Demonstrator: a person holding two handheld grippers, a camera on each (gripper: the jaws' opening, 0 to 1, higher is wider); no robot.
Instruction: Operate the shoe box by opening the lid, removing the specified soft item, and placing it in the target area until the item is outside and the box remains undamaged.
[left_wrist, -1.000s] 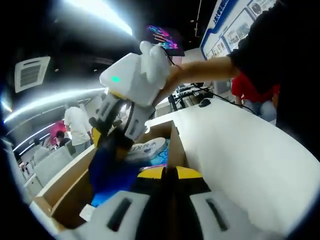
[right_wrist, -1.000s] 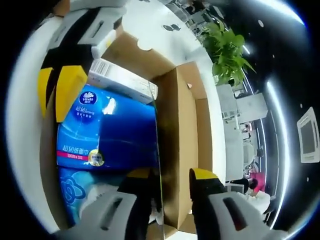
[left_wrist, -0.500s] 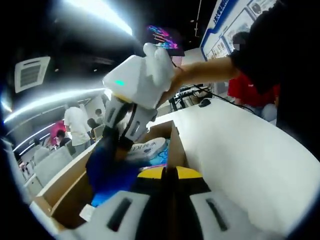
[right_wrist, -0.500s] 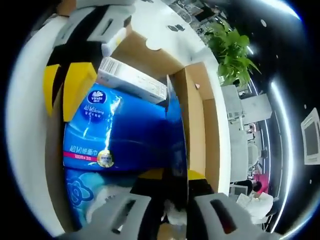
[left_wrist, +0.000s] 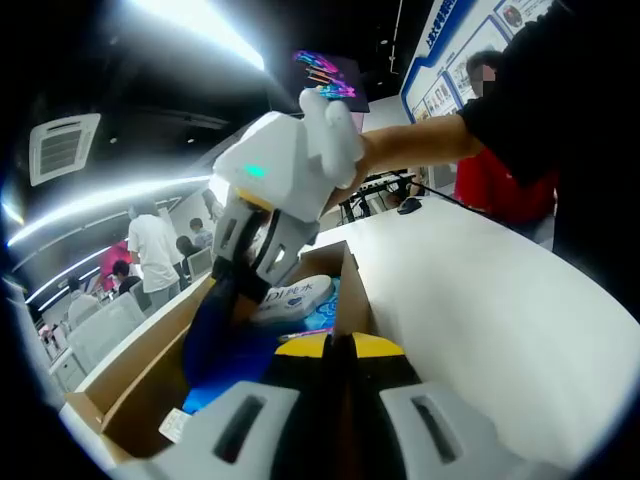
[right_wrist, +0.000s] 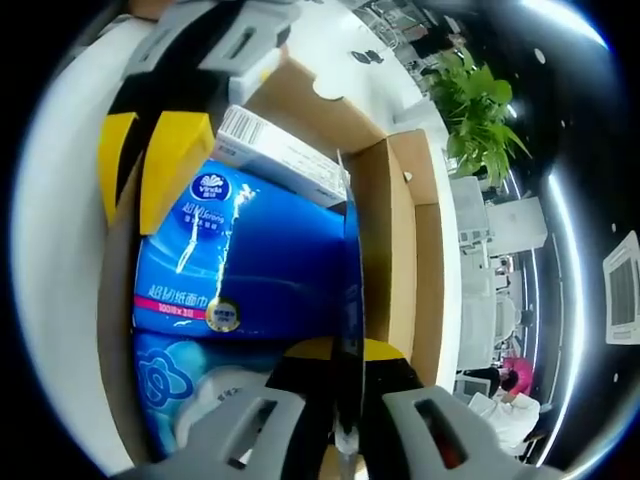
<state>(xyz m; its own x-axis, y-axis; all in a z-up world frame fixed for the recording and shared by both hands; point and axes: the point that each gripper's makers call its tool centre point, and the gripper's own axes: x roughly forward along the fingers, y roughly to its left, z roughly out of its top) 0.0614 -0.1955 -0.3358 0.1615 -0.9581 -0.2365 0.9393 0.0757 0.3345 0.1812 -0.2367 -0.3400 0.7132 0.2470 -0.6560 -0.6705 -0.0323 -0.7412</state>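
The open cardboard shoe box (left_wrist: 125, 372) sits on a white table. My left gripper (left_wrist: 335, 347) is shut on the box's side wall, and in the right gripper view it (right_wrist: 147, 150) straddles that wall at the upper left. A glossy blue tissue pack (right_wrist: 250, 270) lies inside the box (right_wrist: 392, 240). My right gripper (right_wrist: 340, 352) is shut on the pack's thin raised edge. In the left gripper view the right gripper (left_wrist: 228, 292), held by a hand, comes down from above onto the blue pack (left_wrist: 212, 345).
A white carton (right_wrist: 285, 155) and a light-blue pack (right_wrist: 165, 375) lie beside the blue one in the box. A white lettered pack (left_wrist: 295, 298) lies at the far end. The white table (left_wrist: 480, 300) stretches right. A green plant (right_wrist: 475, 110) and bystanders (left_wrist: 150, 250) stand beyond.
My right gripper went from open to shut on the blue pack's edge and rose slightly, pulling that edge up. My left gripper stayed on the box wall.
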